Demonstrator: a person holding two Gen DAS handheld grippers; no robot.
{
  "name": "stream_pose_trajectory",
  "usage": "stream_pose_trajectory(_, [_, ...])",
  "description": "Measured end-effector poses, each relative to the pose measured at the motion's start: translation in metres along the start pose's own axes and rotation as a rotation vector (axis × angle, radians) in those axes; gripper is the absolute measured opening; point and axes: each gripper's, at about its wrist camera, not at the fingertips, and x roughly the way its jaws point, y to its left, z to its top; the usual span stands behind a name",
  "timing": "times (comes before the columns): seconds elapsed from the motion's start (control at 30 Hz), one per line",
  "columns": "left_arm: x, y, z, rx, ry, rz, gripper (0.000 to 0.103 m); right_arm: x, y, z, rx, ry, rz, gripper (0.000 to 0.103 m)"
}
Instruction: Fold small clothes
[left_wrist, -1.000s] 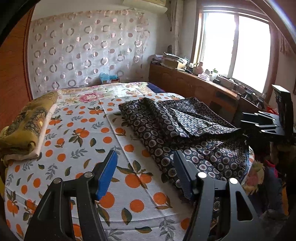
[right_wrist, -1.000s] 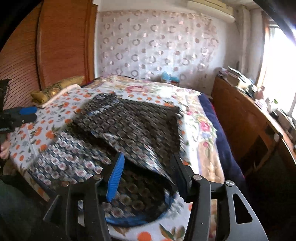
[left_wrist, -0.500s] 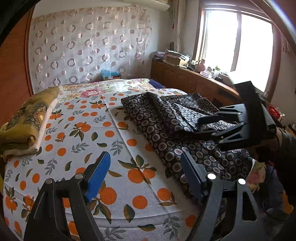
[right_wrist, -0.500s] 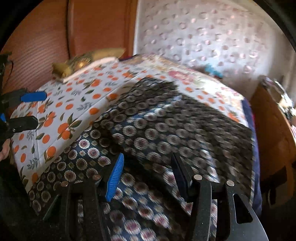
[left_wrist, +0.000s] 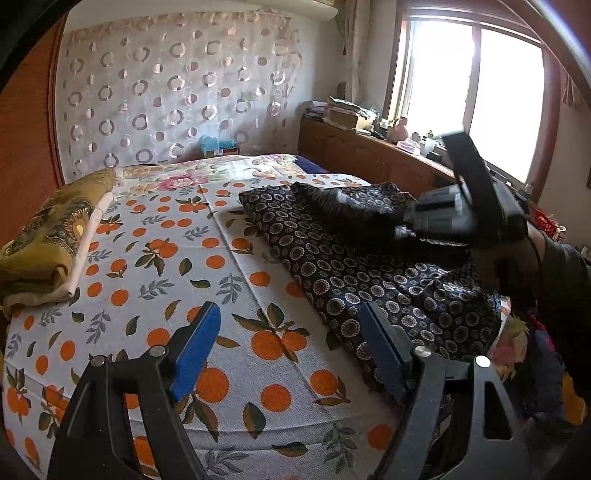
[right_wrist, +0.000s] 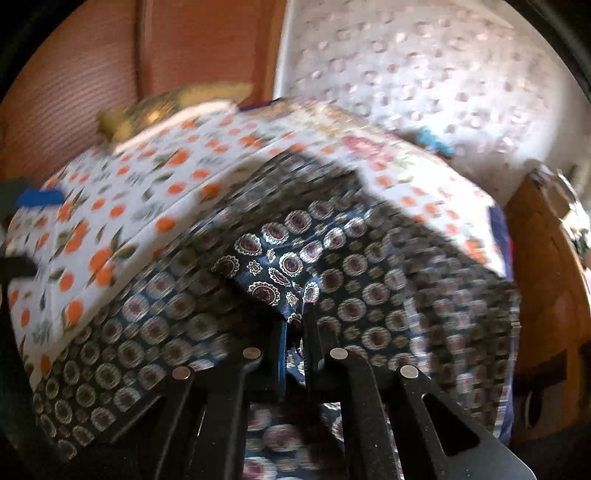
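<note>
Yellow folded blanket (left_wrist: 48, 236) far left of the left claw (left_wrist: 291, 347), which hangs released over the orange-print sheet (left_wrist: 166, 258), nothing between its blue pads. Dark patterned garment (left_wrist: 369, 266) lies ahead and right of it on the bed. Right claw (right_wrist: 295, 332) has just clenched, gripping a fold of that garment (rest of the cloth blurred) spreading out ahead.
</note>
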Motion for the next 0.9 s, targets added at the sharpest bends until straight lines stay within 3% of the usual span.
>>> stream_pose_trajectory(0.13, [0.001, -0.001, -0.001, 0.000, 0.003, -0.004, 0.079, -0.011, -0.049, 0.011, 0.117, -0.048, -0.092, 0.007])
stream_pose_trajectory(0.27, [0.002, -0.004, -0.001, 0.002, 0.007, -0.009, 0.079, -0.002, -0.099, 0.018, 0.225, -0.022, -0.183, 0.007])
stream_pose_trajectory(0.37, [0.003, -0.005, -0.001, 0.006, 0.009, -0.010, 0.079, 0.011, -0.111, 0.021, 0.208, 0.015, -0.219, 0.016])
stream_pose_trajectory(0.43, [0.002, -0.005, -0.002, 0.006, 0.010, -0.013, 0.079, 0.022, -0.111, 0.023, 0.208, 0.037, -0.210, 0.036])
stream_pose_trajectory(0.5, [0.003, -0.005, -0.002, 0.005, 0.011, -0.013, 0.079, 0.026, -0.110, 0.024, 0.201, 0.038, -0.196, 0.048])
stream_pose_trajectory(0.7, [0.005, -0.006, -0.003, 0.009, 0.019, -0.015, 0.079, 0.048, -0.124, 0.015, 0.228, 0.104, -0.207, 0.048])
stream_pose_trajectory(0.77, [0.005, -0.007, -0.003, 0.012, 0.021, -0.017, 0.079, 0.051, -0.128, 0.014, 0.240, 0.106, -0.191, 0.036])
stream_pose_trajectory(0.8, [0.005, -0.008, -0.003, 0.014, 0.022, -0.018, 0.079, 0.051, -0.131, 0.013, 0.240, 0.102, -0.180, 0.011])
stream_pose_trajectory(0.83, [0.005, -0.008, -0.004, 0.015, 0.024, -0.019, 0.079, 0.050, -0.135, 0.013, 0.238, 0.100, -0.178, 0.006])
stream_pose_trajectory(0.9, [0.007, -0.009, -0.004, 0.015, 0.025, -0.021, 0.079, 0.047, -0.140, 0.013, 0.236, 0.074, -0.177, 0.004])
